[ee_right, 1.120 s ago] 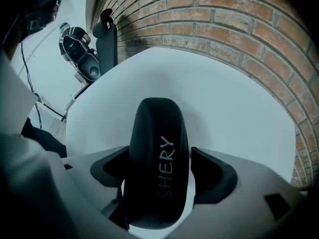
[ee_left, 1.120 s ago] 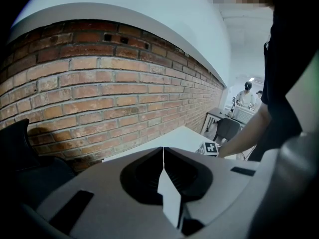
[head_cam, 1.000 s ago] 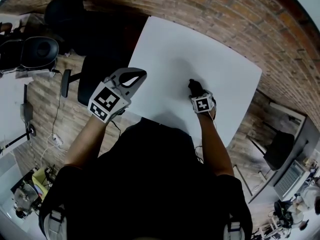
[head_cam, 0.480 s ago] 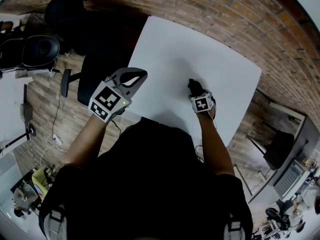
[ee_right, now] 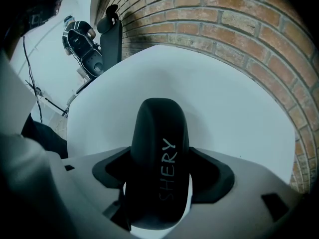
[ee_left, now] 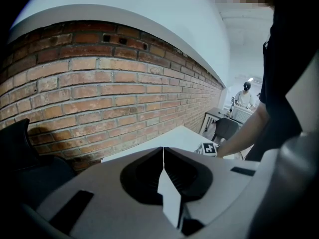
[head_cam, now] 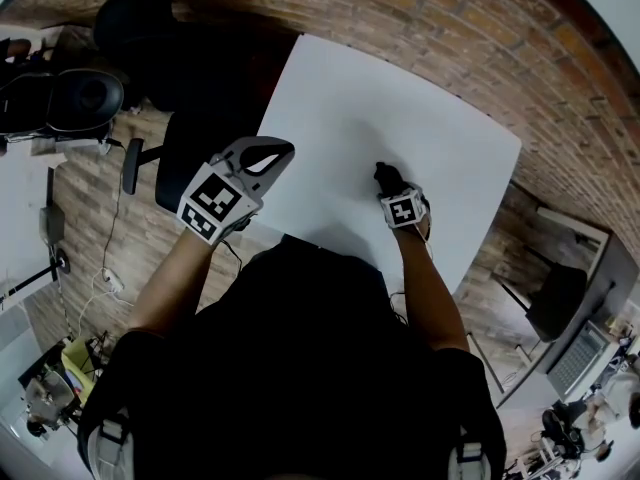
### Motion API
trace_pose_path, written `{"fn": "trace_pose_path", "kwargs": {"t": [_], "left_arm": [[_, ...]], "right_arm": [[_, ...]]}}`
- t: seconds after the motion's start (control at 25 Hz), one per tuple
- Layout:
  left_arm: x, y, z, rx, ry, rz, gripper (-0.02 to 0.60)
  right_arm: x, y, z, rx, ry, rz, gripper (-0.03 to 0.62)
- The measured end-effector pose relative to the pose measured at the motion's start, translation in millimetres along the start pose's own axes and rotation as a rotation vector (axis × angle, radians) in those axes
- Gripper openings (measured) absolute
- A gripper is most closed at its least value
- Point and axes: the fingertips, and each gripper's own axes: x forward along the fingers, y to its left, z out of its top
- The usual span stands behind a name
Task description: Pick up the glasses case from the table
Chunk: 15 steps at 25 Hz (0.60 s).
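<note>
A black glasses case point(ee_right: 159, 168) with pale lettering lies on the white table point(ee_right: 234, 108). My right gripper point(ee_right: 160, 156) points steeply down over it, one jaw on each side. Its jaws are closing, and thin strips of white table still show beside the case. From the head view the case point(head_cam: 386, 175) is a small dark shape just beyond the right gripper point(head_cam: 389, 184). My left gripper point(head_cam: 284, 149) hovers at the table's point(head_cam: 400, 98) left edge, jaws shut on nothing. In the left gripper view its tips point(ee_left: 163, 151) meet in a line.
A brick wall point(ee_left: 99, 83) runs behind the table. Black office chairs point(head_cam: 195, 133) stand to the left of the table, with dark equipment point(head_cam: 80, 98) further left. A person point(ee_left: 245, 96) stands far off by a desk.
</note>
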Motion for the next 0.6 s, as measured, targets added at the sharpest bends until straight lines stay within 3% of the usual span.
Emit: {"fn": "trace_pose_path", "kwargs": {"t": [0.6], "left_arm": [[-14.2, -6.3, 6.6, 0.020, -0.023, 0.004, 0.013]], "right_arm": [[-18.6, 4.6, 5.9, 0.034, -0.053, 0.027, 0.342]]}}
